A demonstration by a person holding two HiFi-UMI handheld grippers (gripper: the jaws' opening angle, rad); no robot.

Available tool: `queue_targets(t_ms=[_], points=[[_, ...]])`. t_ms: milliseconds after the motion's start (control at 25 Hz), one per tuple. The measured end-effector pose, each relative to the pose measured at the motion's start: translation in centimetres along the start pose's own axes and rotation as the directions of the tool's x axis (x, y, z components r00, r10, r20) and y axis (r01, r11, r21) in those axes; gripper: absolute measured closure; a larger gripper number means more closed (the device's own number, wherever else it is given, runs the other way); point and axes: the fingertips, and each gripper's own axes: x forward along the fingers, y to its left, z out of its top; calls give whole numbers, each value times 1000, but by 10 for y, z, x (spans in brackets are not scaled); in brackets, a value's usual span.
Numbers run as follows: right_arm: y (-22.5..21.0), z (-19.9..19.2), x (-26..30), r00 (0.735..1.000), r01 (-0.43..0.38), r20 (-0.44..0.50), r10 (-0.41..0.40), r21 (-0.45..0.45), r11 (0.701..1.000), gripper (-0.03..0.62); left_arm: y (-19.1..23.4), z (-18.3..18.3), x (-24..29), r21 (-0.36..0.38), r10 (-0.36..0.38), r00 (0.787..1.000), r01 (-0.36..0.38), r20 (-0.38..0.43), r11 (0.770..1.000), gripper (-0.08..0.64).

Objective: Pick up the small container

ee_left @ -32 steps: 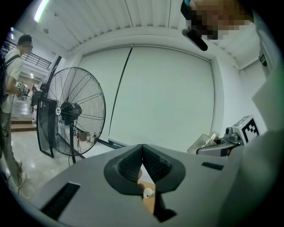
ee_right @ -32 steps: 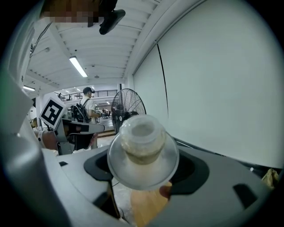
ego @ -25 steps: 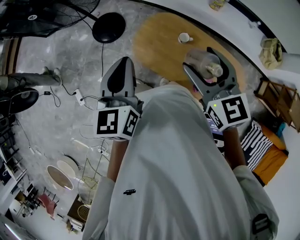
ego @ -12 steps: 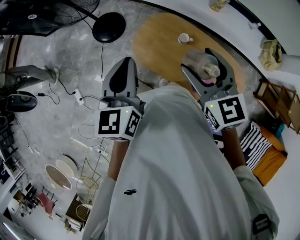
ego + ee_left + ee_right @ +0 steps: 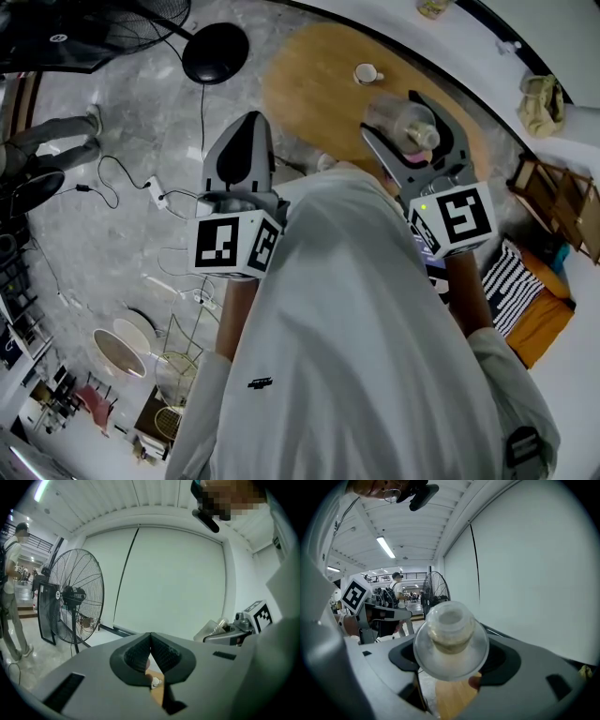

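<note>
A small clear plastic container (image 5: 403, 125) with a round lid sits between the jaws of my right gripper (image 5: 412, 131), held up over the round wooden table (image 5: 309, 75). In the right gripper view the container (image 5: 451, 639) fills the gap, its lid toward the camera, the pads pressing on its sides. My left gripper (image 5: 246, 150) hangs over the floor left of the table, its jaws together with nothing between them; in the left gripper view the pads (image 5: 151, 654) meet at the tips.
A white cup (image 5: 367, 73) stands on the table's far side. A large floor fan (image 5: 72, 599) stands to the left, its black base (image 5: 216, 52) and cables on the marbled floor. A person (image 5: 11, 583) walks at far left. A striped cushion (image 5: 516, 286) lies at right.
Both grippers keep their places. Only the person's legs and shoes at the left edge of the head view have shifted.
</note>
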Motion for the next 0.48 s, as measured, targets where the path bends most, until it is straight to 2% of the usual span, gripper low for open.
queue_targets(t_ms=[480], points=[[-10,-3,-1,1000,7,-10,-7,6,1000,255,-8,-5,10,0,-13,1000,13,-18,1000,543]])
